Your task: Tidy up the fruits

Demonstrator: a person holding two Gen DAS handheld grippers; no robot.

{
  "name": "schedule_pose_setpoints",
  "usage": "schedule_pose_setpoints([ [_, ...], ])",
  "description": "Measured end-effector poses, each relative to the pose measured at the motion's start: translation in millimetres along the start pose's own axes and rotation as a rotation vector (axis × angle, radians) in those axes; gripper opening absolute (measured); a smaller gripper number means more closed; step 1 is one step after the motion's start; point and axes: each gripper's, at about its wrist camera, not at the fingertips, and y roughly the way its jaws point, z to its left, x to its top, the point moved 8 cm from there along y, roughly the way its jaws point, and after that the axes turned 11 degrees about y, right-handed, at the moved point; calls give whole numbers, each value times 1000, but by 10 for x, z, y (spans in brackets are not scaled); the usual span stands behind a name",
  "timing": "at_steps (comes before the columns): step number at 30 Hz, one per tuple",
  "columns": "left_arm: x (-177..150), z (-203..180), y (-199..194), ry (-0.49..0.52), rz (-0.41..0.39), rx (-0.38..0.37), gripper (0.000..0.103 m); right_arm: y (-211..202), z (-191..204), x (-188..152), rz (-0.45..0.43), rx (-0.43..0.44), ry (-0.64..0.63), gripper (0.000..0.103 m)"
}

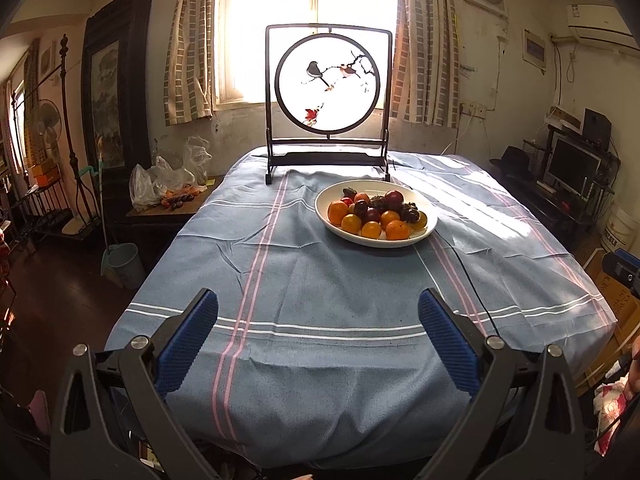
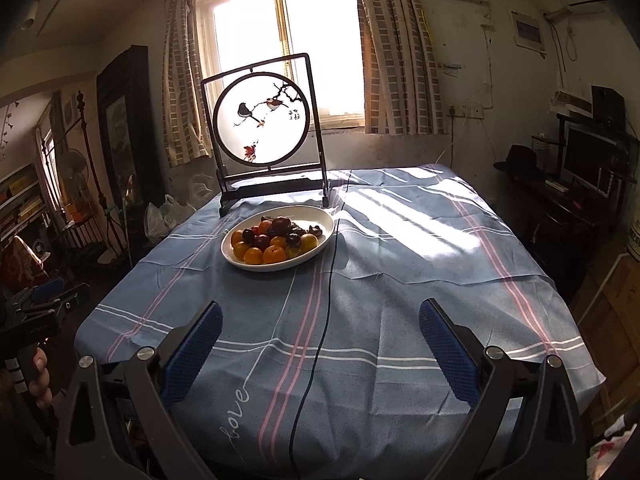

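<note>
A white oval plate [image 1: 335, 228] [image 2: 320, 222] sits at the far middle of a blue striped tablecloth [image 1: 320, 288] [image 2: 380, 280]. It holds a heap of oranges [image 1: 396, 229] [image 2: 274, 254] and dark red and purple fruits [image 1: 393, 198] [image 2: 281, 225]. My left gripper [image 1: 319, 312] is open and empty above the near edge of the table, well short of the plate. My right gripper [image 2: 320, 320] is open and empty too, near the front edge. The left gripper also shows at the left edge of the right wrist view [image 2: 48, 304], held in a hand.
A dark framed round bird screen [image 1: 328, 80] [image 2: 262, 116] stands behind the plate. A thin black cable [image 2: 326, 300] runs down the cloth from the screen. A side table with plastic bags and more fruit [image 1: 172, 188] stands left of the table.
</note>
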Motion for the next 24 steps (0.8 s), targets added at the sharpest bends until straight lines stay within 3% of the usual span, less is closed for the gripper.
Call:
schedule_pose_setpoints([
  [14,7,51,-34,8,-15,56,98,-11,51,-47,11,3,-12,99],
  [24,10,77,-20,7,-3,52,98,-24,47,-53,7,-1,-12,99],
])
